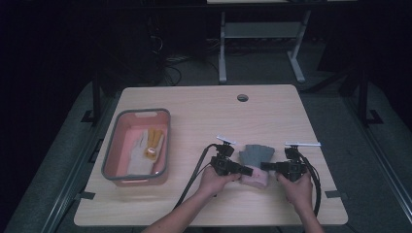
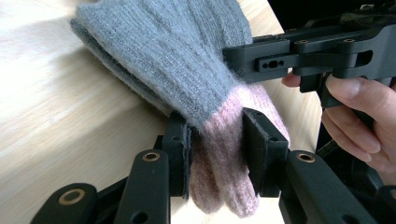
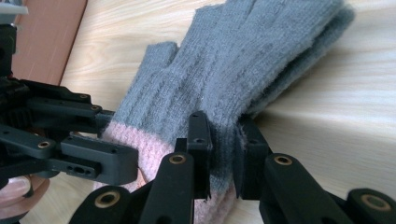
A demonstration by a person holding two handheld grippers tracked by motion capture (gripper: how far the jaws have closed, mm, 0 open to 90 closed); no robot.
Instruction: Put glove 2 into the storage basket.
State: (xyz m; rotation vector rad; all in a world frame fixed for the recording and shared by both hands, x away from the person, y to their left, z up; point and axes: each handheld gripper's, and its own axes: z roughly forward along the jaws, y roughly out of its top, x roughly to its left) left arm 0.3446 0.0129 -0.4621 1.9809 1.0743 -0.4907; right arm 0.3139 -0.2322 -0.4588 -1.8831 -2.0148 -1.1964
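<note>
1. The grey knitted glove with a pink cuff (image 1: pixel 256 162) lies on the pale wooden table (image 1: pixel 204 116), right of centre on the near side.
2. The left gripper (image 2: pixel 217 140) clamps the pink cuff.
3. The right gripper (image 3: pixel 223 147) pinches the cuff's opposite edge.
4. A pink plastic tub with a grey rim (image 1: pixel 114 145) sits far left.

No readable text, label, brand, number or sign appears anywhere

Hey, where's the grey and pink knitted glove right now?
In the high view the grey and pink glove lies near the table's front edge, right of centre, clamped at its pink cuff between the left gripper and the right gripper.
</note>
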